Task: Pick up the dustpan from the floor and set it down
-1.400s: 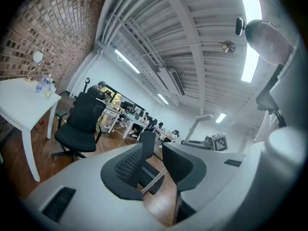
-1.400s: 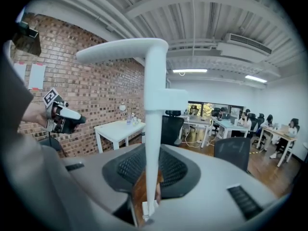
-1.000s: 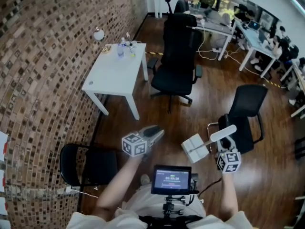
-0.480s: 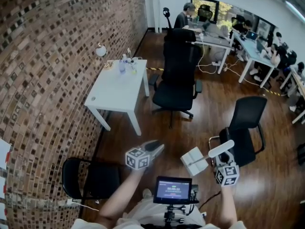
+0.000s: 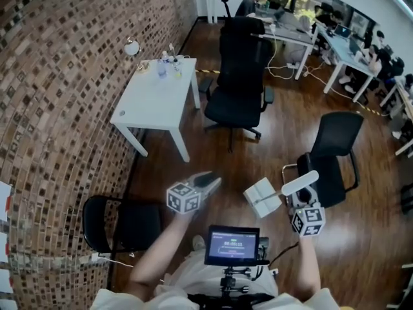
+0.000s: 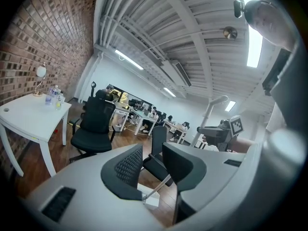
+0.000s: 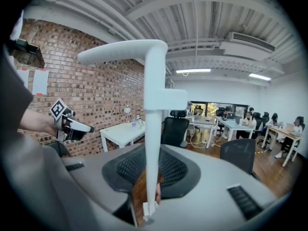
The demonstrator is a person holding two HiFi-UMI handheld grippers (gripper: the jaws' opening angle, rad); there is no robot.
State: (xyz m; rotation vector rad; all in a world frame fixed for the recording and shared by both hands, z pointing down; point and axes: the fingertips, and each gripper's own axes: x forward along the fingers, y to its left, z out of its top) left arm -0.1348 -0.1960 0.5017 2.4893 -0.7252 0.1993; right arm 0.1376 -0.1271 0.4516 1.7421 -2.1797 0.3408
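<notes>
Dustpan [image 5: 262, 197] is off the wooden floor [image 5: 219, 154] and in the air in front of the person, its white pan hanging to the inner side of the right gripper [image 5: 293, 199]. That gripper's jaws are partly closed and pinch the thin handle rod, which in the right gripper view runs up between the pads to the curved grip on top. The left gripper [image 5: 208, 179] hovers beside it with its jaws apart and nothing between them (the pan seen through the gap in its own view lies well beyond them).

The lift looks finished, so the step in hand is most likely the setting down. To do it well, the person should choose bare floor between the folding chair [image 5: 332, 154] and the white table [image 5: 155, 102], lower the pan until its base rests flat, and only then let the jaws part. A pinch on so slim a rod may let the pan swing, so a slow descent would help.
</notes>
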